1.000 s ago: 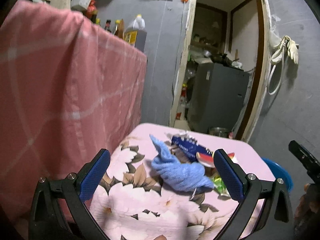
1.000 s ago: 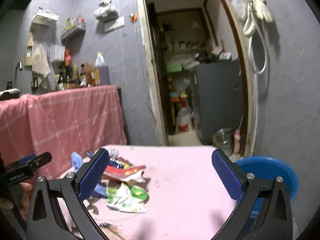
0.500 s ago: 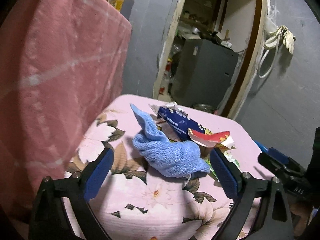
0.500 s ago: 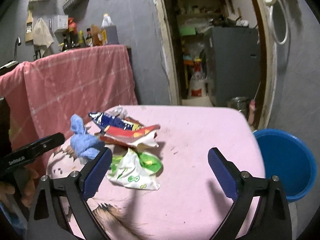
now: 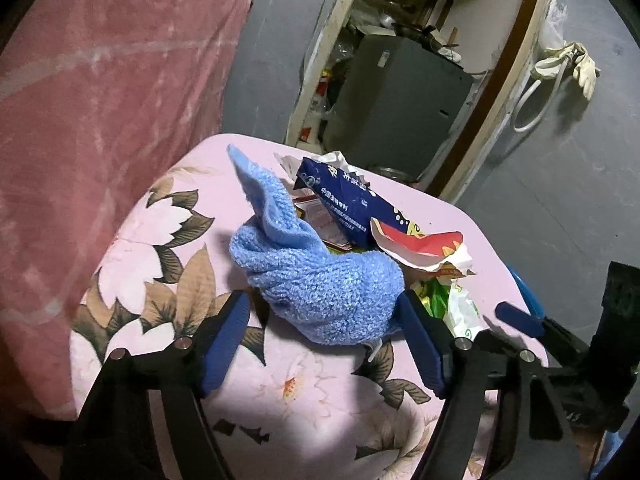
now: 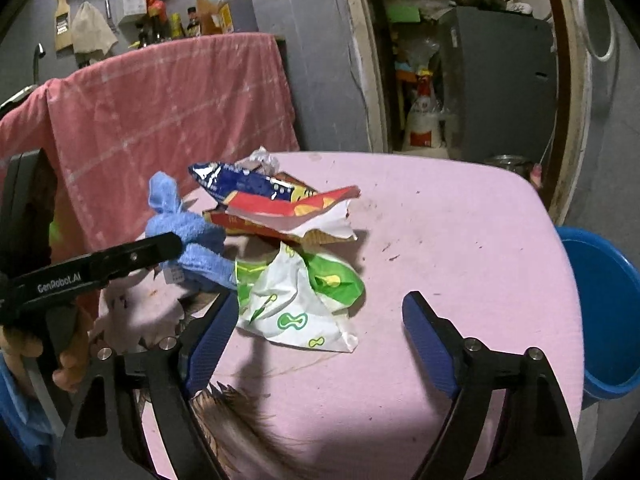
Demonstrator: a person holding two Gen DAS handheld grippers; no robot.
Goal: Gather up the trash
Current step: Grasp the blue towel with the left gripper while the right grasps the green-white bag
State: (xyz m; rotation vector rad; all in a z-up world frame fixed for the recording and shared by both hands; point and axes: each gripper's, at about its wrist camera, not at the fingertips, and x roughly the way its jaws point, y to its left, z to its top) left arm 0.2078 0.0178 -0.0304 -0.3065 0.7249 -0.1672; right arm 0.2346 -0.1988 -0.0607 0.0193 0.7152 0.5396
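A: What is being changed just now?

B: Both claws are being lowered and narrowed from wide open. The left gripper [image 5: 324, 320] is being closed around the crumpled blue knitted cloth [image 5: 320, 284], pads not yet pressing; the right gripper [image 6: 316, 320] is being closed around the green-and-white crinkled wrapper [image 6: 296, 300], untouched.

A: So pickup is being started?

B: Seemingly. At twelve o'clock, the navy-and-red snack packet [image 6: 264, 196] is being left lying.

A: Containers?

B: The round blue plastic basin [image 6: 600, 300], at three o'clock, is being shown apparently empty.

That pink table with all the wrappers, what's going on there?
A person is clearing trash with a gripper in each hand. The left gripper is closing around the fuzzy blue cloth. The right gripper is closing toward the crumpled green-and-white wrapper, not yet gripping it. The dark blue and red snack bag lies on the pink table, beside a blue plastic tub.
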